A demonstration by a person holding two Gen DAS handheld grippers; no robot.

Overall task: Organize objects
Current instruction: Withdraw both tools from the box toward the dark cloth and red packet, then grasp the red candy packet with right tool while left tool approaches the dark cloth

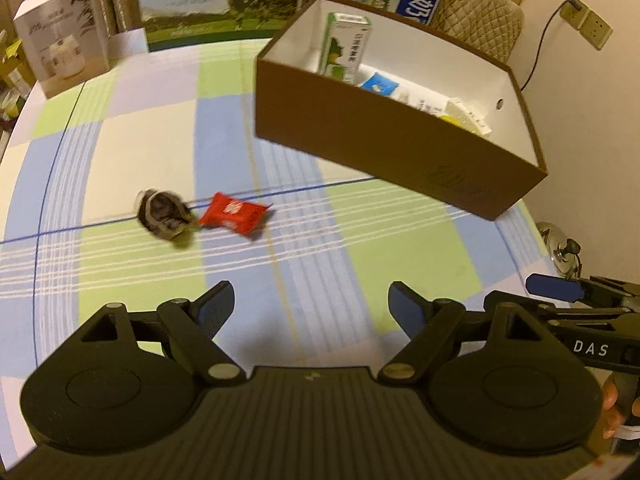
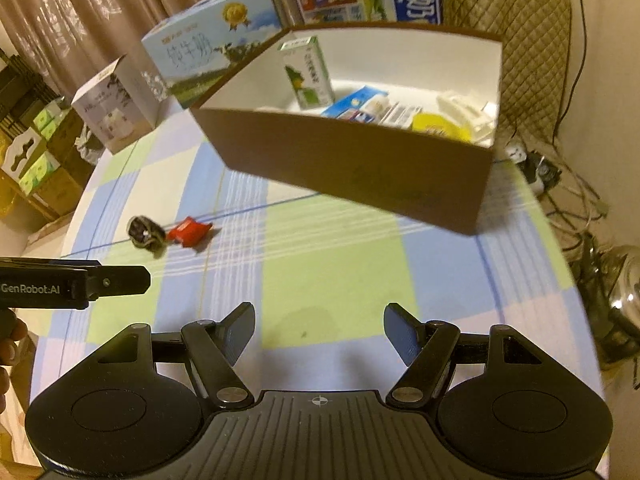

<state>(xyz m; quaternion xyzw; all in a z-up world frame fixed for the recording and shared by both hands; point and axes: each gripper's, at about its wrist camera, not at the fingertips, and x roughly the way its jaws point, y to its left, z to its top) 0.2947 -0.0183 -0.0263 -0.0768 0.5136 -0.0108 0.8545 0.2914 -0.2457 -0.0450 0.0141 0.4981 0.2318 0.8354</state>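
Note:
A red snack packet (image 1: 234,214) (image 2: 189,232) lies on the checked tablecloth, touching a dark crumpled wrapper (image 1: 163,216) (image 2: 145,232) on its left. A brown cardboard box (image 1: 384,148) (image 2: 352,168) with a white inside stands behind them to the right. It holds a green and white milk carton (image 1: 346,46) (image 2: 308,74), a blue pack (image 1: 378,85) and other small items. My left gripper (image 1: 310,306) hovers open and empty over the cloth, nearer than the packet. My right gripper (image 2: 319,330) is open and empty too, in front of the box.
Large milk cartons (image 1: 220,0) (image 2: 208,56) and a white appliance box (image 1: 64,36) (image 2: 114,104) line the far table edge. A quilted chair back (image 2: 516,20) stands behind the brown box. Cables and a metal lid (image 2: 628,288) lie on the floor to the right.

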